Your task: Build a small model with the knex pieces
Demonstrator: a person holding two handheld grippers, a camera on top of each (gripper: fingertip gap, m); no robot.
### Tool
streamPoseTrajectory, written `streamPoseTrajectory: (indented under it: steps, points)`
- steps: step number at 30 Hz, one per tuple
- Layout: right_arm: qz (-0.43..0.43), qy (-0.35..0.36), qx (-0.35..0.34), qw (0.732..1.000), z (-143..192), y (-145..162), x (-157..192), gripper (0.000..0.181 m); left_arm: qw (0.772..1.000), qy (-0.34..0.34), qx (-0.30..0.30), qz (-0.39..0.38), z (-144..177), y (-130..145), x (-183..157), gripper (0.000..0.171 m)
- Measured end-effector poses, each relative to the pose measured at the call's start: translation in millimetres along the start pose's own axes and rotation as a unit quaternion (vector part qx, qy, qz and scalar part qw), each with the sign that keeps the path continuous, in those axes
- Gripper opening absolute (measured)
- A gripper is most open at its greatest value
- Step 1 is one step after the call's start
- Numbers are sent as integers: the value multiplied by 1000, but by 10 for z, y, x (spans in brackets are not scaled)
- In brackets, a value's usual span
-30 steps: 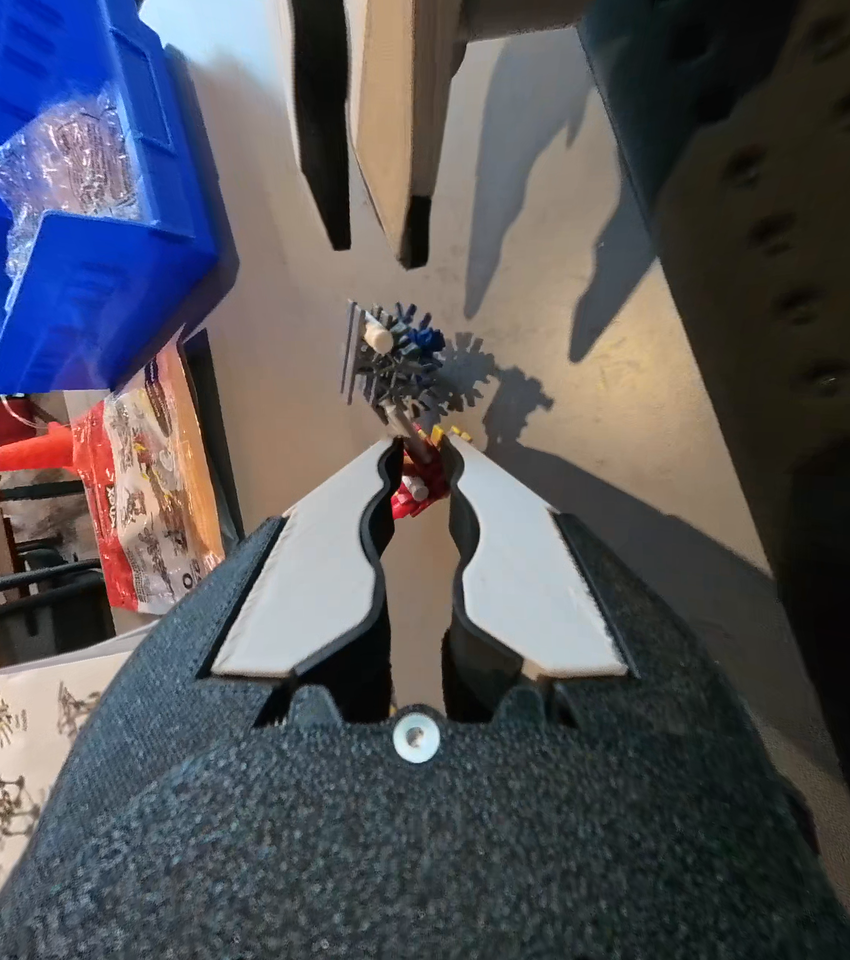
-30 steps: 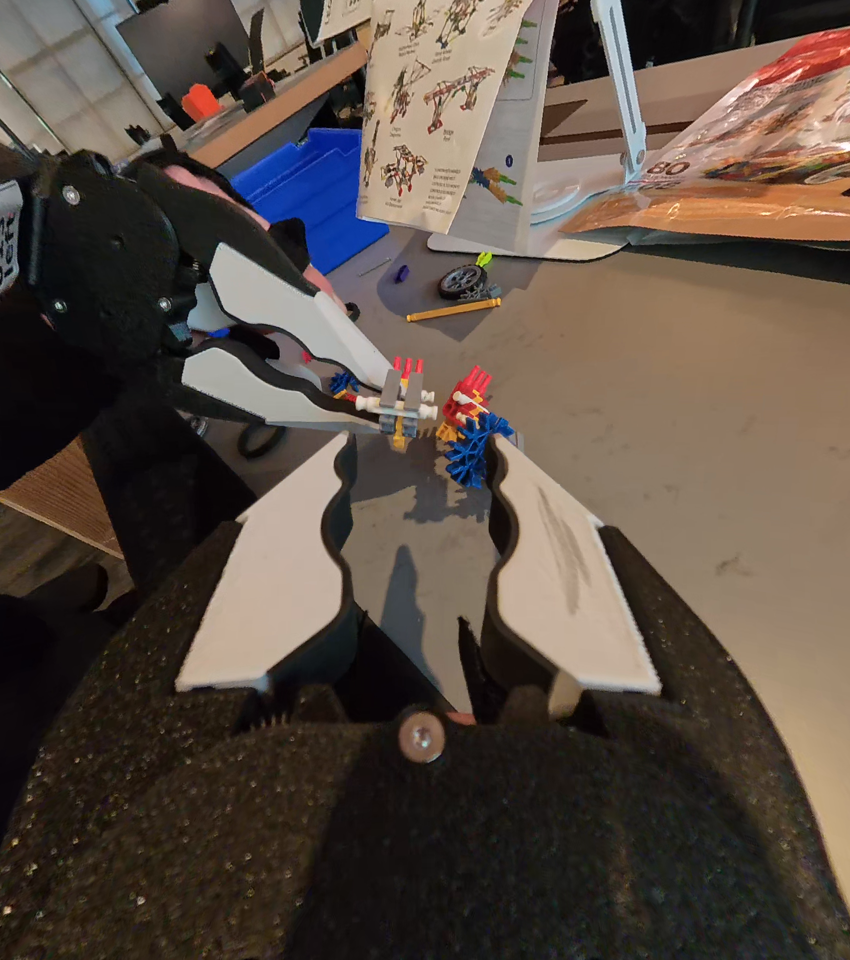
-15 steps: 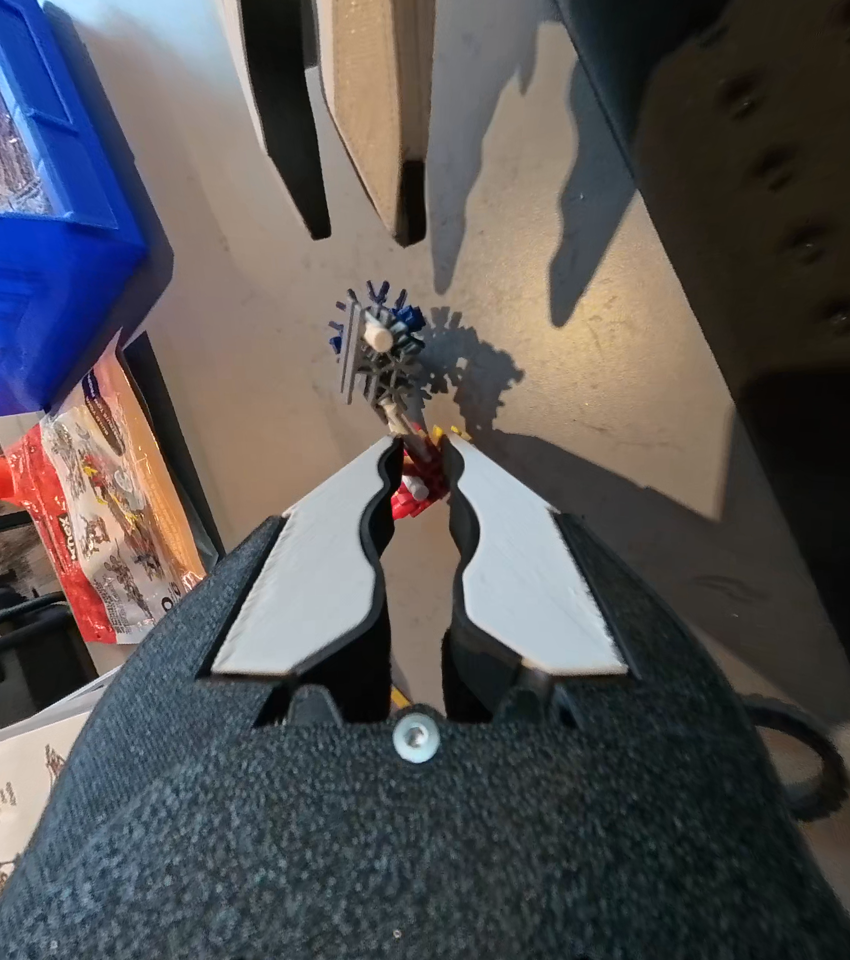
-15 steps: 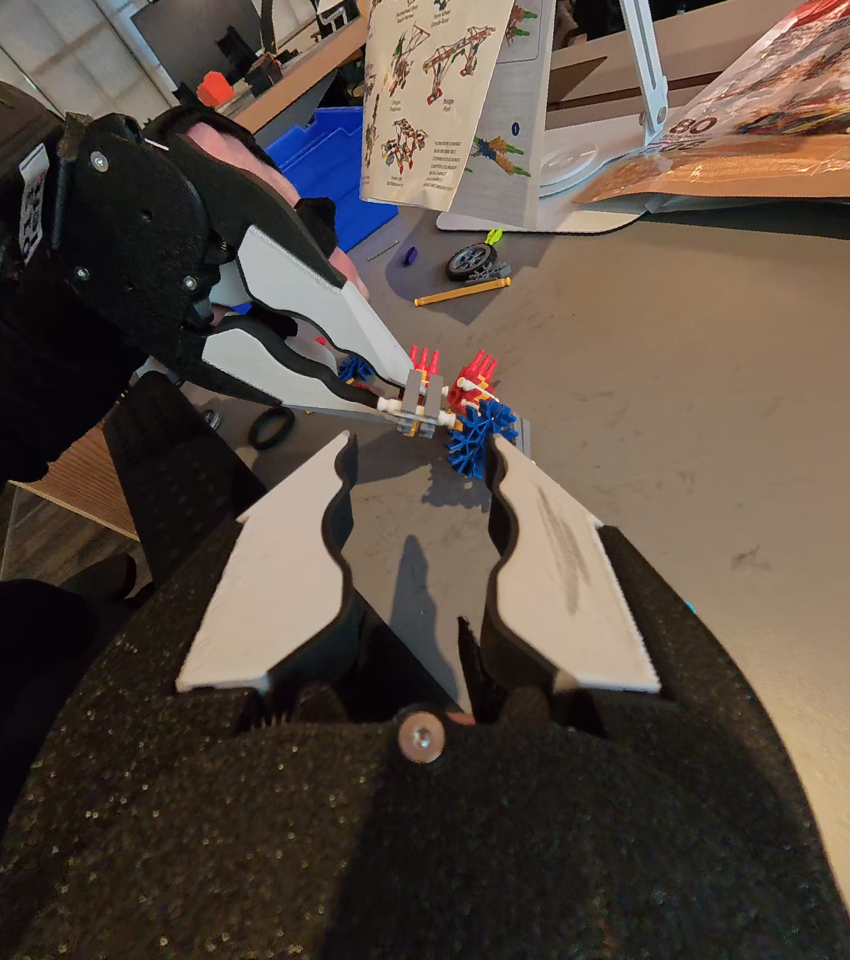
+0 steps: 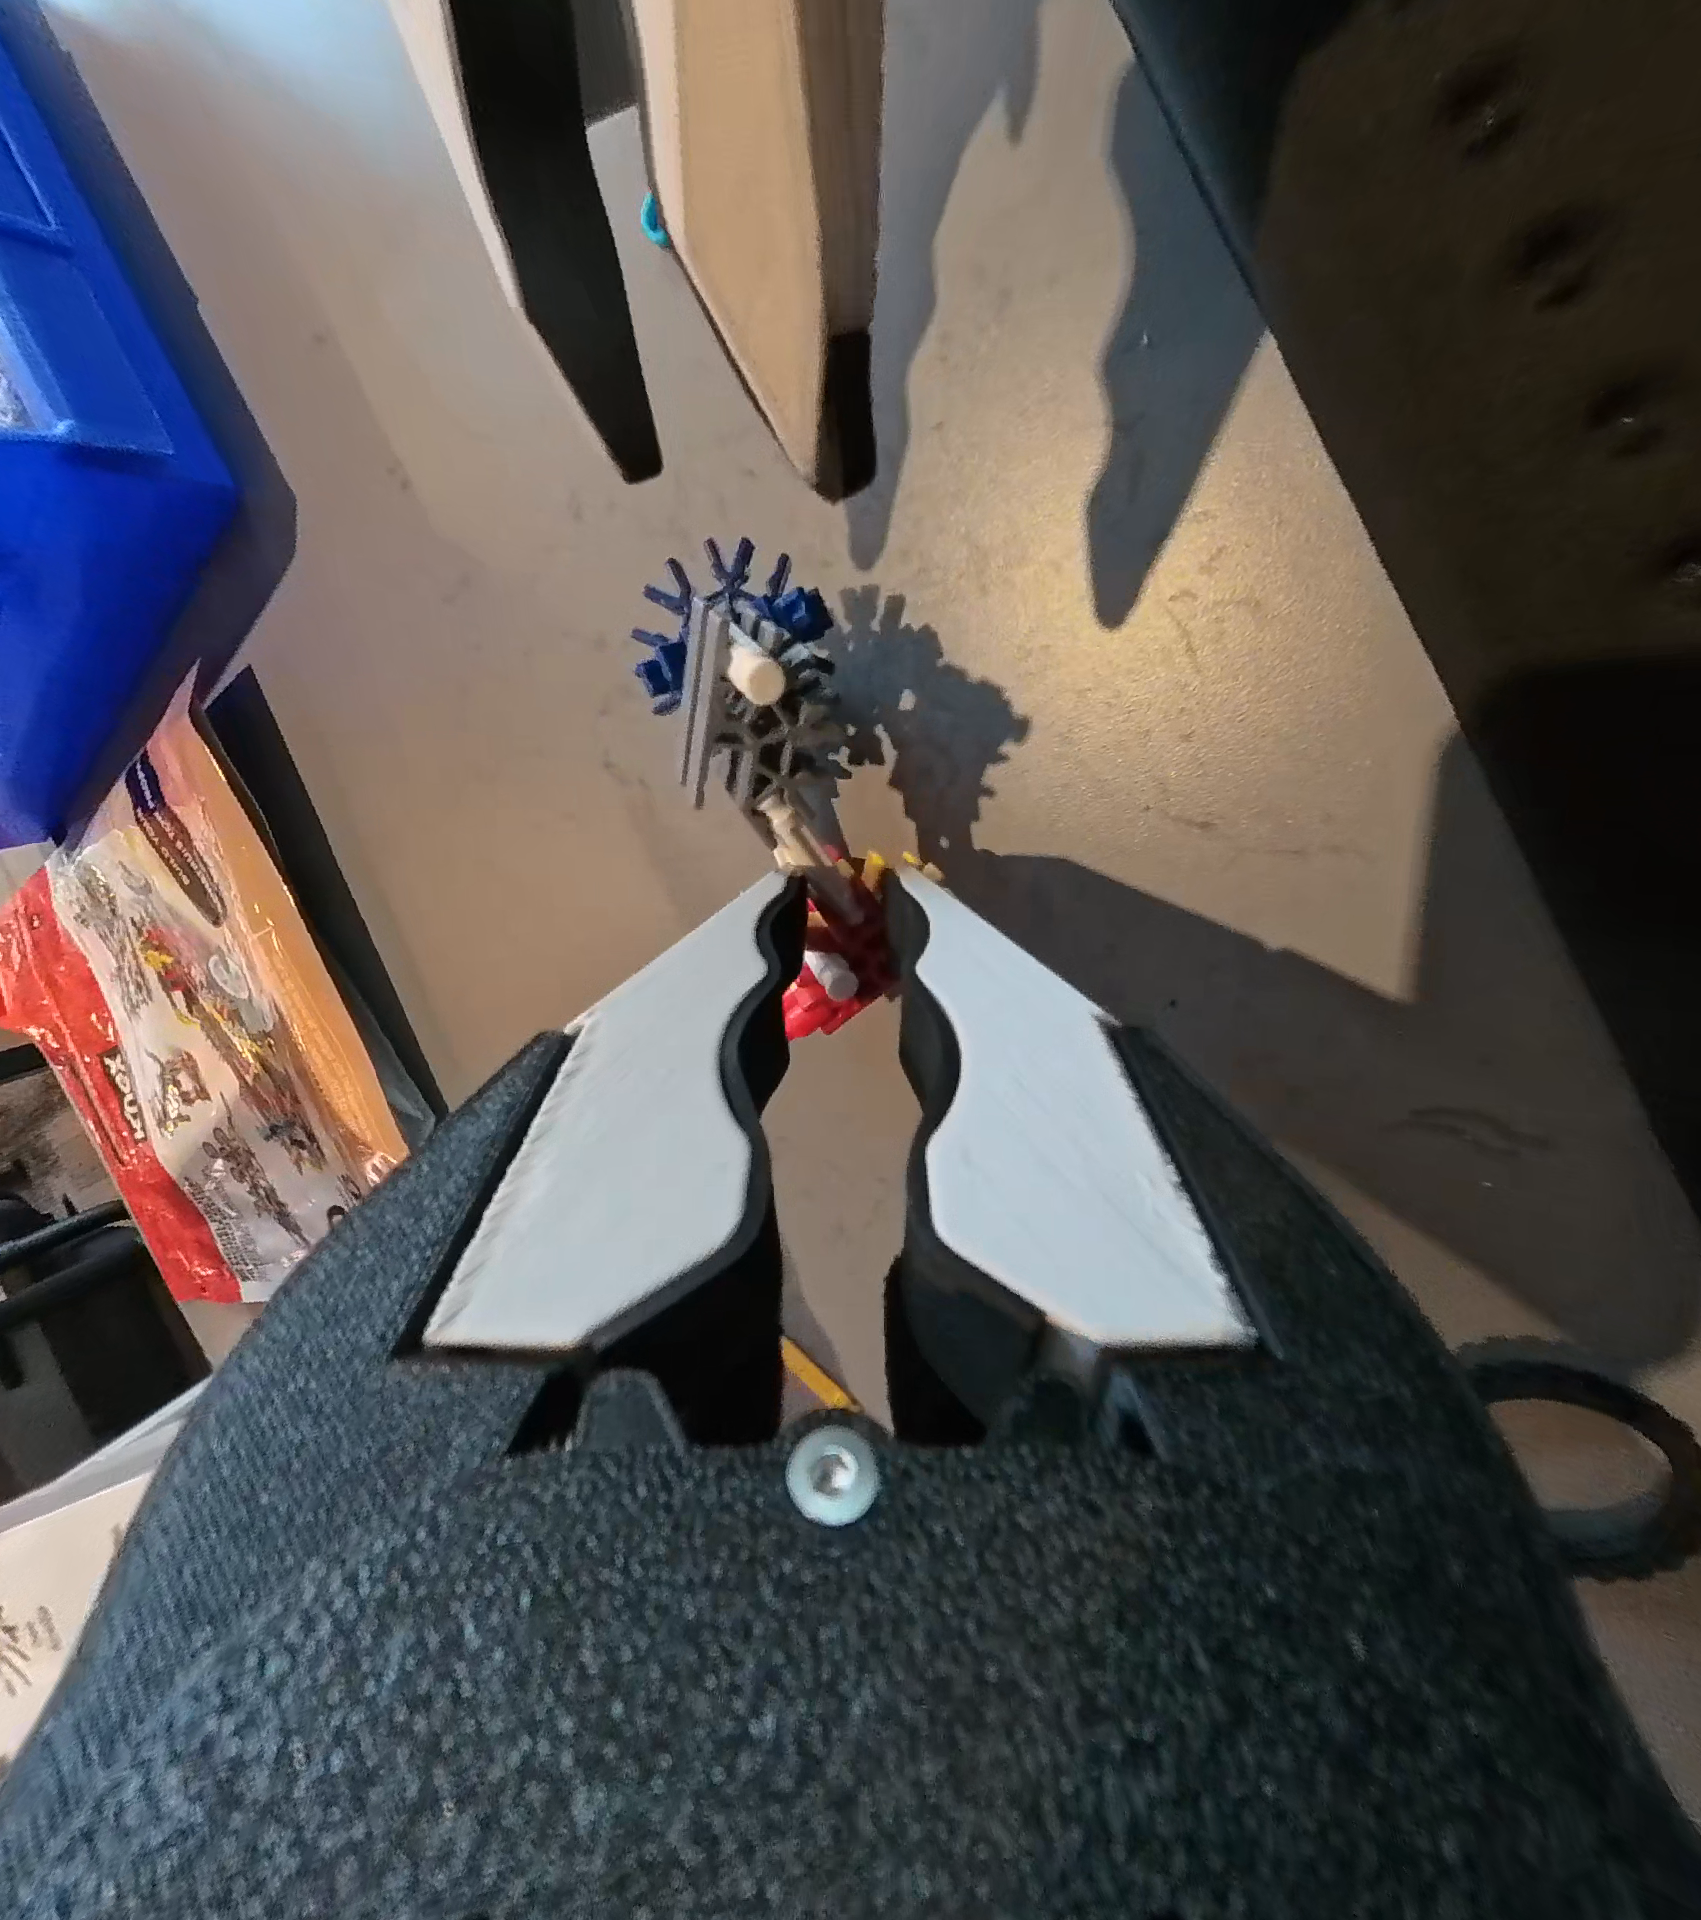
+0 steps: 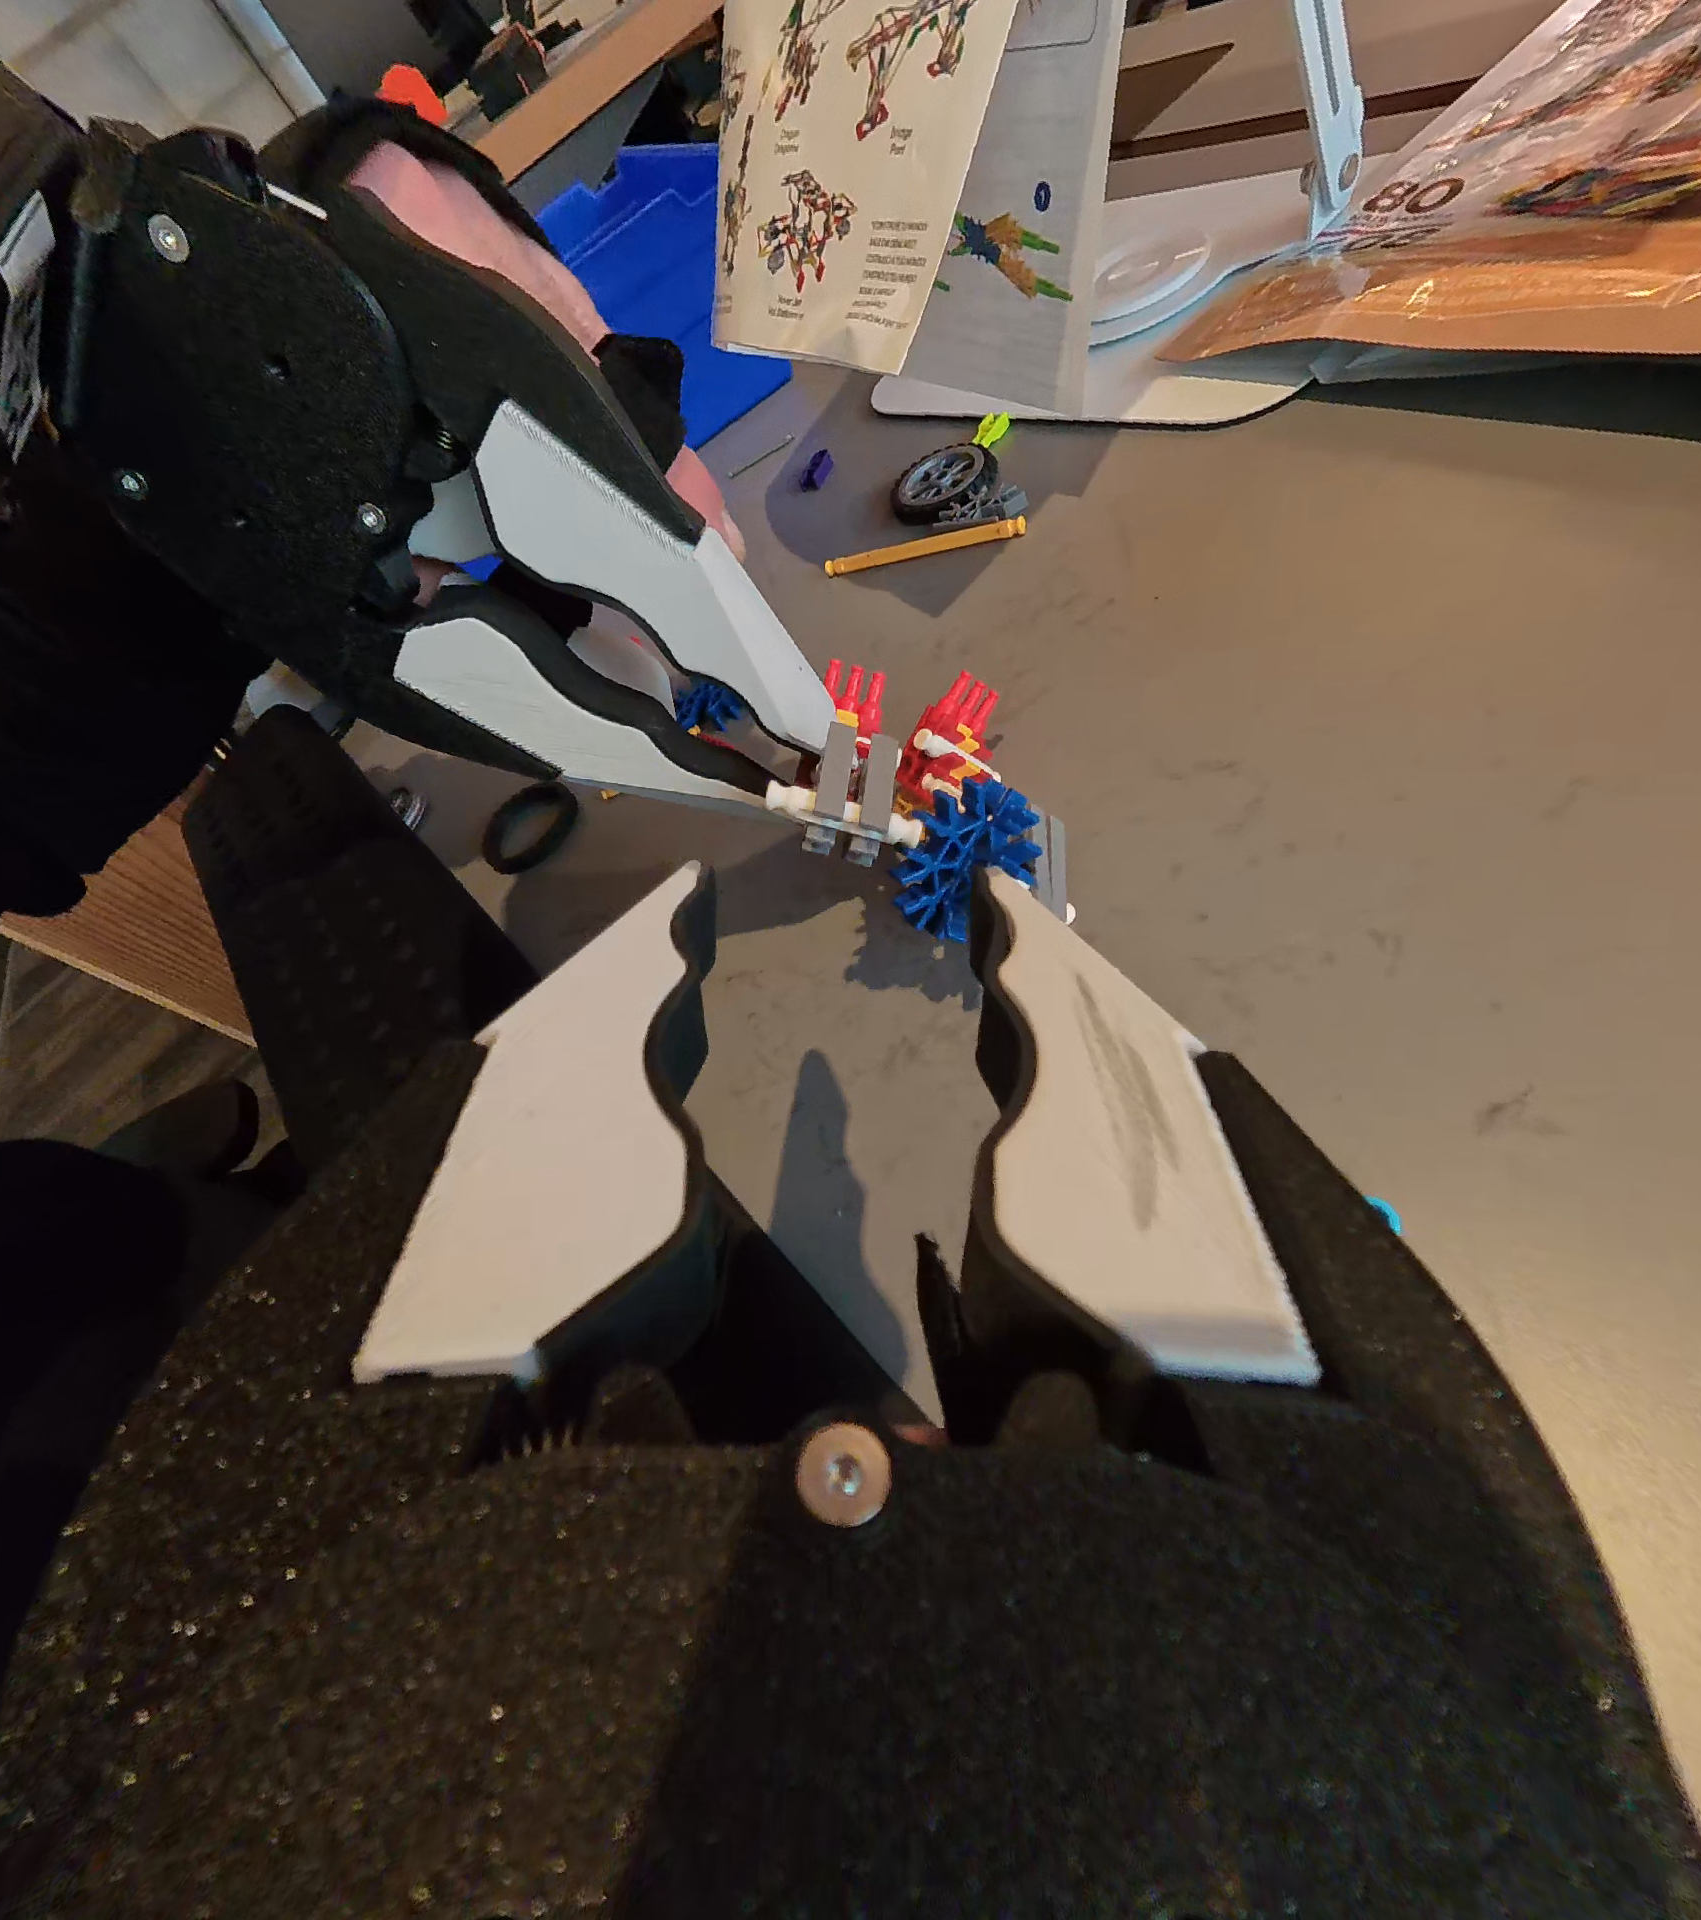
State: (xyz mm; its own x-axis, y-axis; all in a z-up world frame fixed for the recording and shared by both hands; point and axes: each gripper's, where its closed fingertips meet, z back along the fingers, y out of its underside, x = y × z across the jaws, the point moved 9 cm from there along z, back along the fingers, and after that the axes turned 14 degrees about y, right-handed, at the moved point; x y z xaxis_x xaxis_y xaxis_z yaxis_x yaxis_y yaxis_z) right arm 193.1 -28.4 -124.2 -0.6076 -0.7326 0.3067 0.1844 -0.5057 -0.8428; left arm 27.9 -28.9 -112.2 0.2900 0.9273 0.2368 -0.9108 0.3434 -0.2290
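Observation:
My left gripper (image 5: 841,883) is shut on a small toy piece (image 5: 763,717) of grey snowflake connectors, a white rod and red parts, held just above the grey table (image 5: 1189,831). In the right wrist view the left gripper (image 6: 794,769) holds this piece (image 6: 856,790) close beside a red, yellow and blue cluster (image 6: 965,847) on the table; I cannot tell whether they touch. My right gripper (image 6: 841,883) is open and empty, its right fingertip next to the blue connector. It shows in the left wrist view (image 5: 737,468) just beyond the piece.
A blue bin (image 5: 15,520) stands at the left. An instruction sheet on a white stand (image 6: 846,156) and a toy bag (image 6: 1552,239) lie at the back. A small wheel (image 6: 945,480), a yellow rod (image 6: 924,545) and a black tyre ring (image 6: 529,826) lie on the table. Tip to tip, the grippers are about 7 cm apart. My right tips are about 25 cm from the small wheel (image 6: 945,480), my left tips only 20 cm.
My left gripper has carried the grey piece to the right, up against the red and blue cluster. My right gripper has stayed open and has come a little closer.

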Motion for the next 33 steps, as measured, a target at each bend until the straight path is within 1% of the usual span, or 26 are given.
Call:
streamPoseTrajectory:
  steps: [7,12,16,22,26,30,33]
  points:
    - [20,7,17,1000,-45,9,38,48,1000,15,11,-9,7,-20,31,14]
    - [37,-3,27,999,-69,0,72,48,999,29,17,1,20,-36,66,14]
    - [37,-4,27,999,-96,-40,36,48,999,35,30,0,28,-41,95,14]
    - [36,-2,30,999,-149,-86,-46,49,999,33,7,18,127,11,85,13]
    - [42,-13,40,998,-171,-79,-35,48,999,37,19,30,113,92,57,13]
    - [51,-22,47,997,-187,-73,-15,48,998,47,13,29,62,59,44,13]
    - [54,-28,52,997,-198,-69,-6,47,998,44,21,31,46,67,71,14]
